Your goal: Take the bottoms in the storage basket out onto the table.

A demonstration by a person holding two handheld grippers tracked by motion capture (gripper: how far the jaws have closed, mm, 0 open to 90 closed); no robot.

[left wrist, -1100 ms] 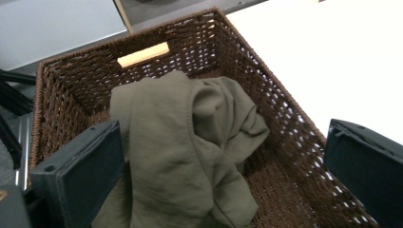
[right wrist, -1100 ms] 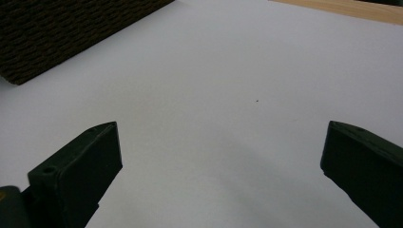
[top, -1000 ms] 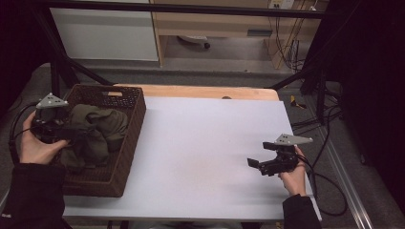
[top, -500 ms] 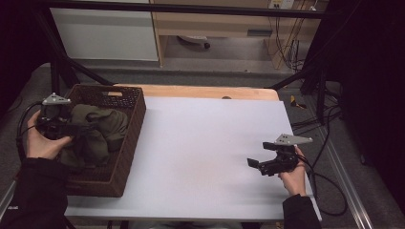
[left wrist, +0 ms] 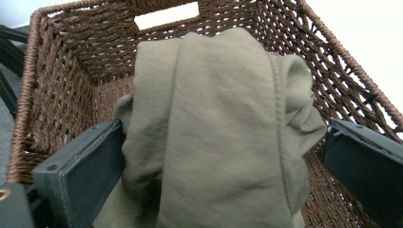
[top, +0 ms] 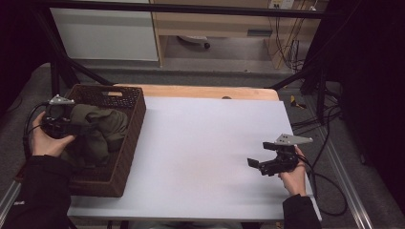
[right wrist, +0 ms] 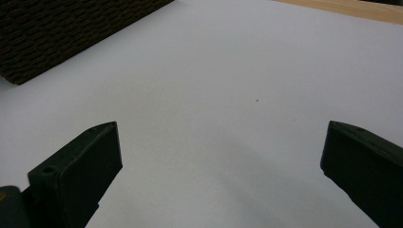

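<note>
An olive green cloth (top: 109, 130) lies bunched in a dark brown wicker basket (top: 137, 119) at the table's left. In the left gripper view the cloth (left wrist: 218, 95) rises between the two jaws and touches both, with the basket wall (left wrist: 47, 76) behind it. My left gripper (top: 92, 127) reaches into the basket from its left side; its jaws stand wide apart, so the left gripper (left wrist: 223, 137) is open around the cloth. My right gripper (top: 253, 164) hovers low over the white table top (top: 205, 143) at the right, and the right gripper (right wrist: 221, 137) is open with nothing between its jaws.
A wooden strip (top: 200, 91) runs along the table's far edge. The basket's side (right wrist: 71, 28) is at the top left of the right gripper view. Cables (top: 320, 176) trail off the table's right side, and black frame bars stand behind the table.
My left gripper has shifted a little right and farther over the basket, around the cloth. The right gripper has stayed still.
</note>
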